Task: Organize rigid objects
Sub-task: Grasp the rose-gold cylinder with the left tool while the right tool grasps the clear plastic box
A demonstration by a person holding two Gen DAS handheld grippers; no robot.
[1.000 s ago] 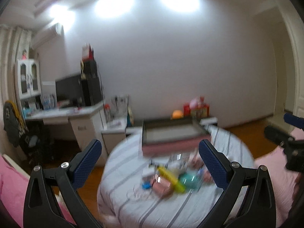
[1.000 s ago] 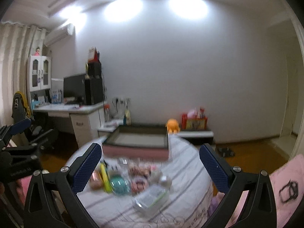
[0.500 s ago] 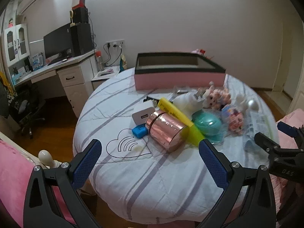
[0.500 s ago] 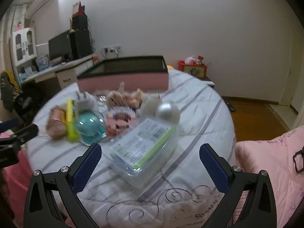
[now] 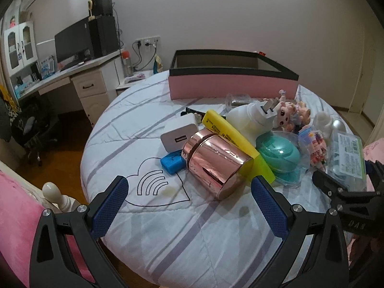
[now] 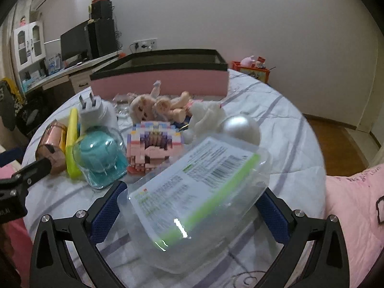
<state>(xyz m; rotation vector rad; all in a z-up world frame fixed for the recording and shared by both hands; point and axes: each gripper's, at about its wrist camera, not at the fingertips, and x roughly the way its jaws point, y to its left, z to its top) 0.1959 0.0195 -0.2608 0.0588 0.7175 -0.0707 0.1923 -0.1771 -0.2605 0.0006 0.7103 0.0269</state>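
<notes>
Clear plastic container: a transparent lidded box with a white-and-green printed label (image 6: pixel 195 189) lies tilted at the near right edge of the pile, between the right gripper's (image 6: pixel 189 206) two blue-padded fingers.
Right gripper: jaws spread wide on either side of the box; whether the pads touch its walls cannot be told, and nothing is clamped.
Left gripper: the left gripper (image 5: pixel 190 201) hovers released and empty over bare quilt, just short of a shiny rose-gold metal cylinder lying on its side (image 5: pixel 216 163).
Pile: beside the cylinder lie a flat yellow plastic bar (image 5: pixel 230 139), a white charger block with a USB port (image 5: pixel 178 137), a small blue block (image 5: pixel 171 162), a teal dome under clear plastic (image 5: pixel 278 153), a white plug adapter (image 6: pixel 92 110), a pink and pastel brick model (image 6: pixel 154 145), small dolls (image 6: pixel 158 106) and a silver ball (image 6: pixel 240 126).
Destination: a large open box with pink sides and a black rim (image 5: pixel 230 81) stands behind the pile, apparently empty.
Surface: a round bed with a white, grey-striped quilt (image 5: pixel 134 117).
Step in hand: likely the first pick, nothing yet sorted.
Next move: probably closing the right jaws gently across the springy, slippery box, then carrying it over the pile to the pink box.
</notes>
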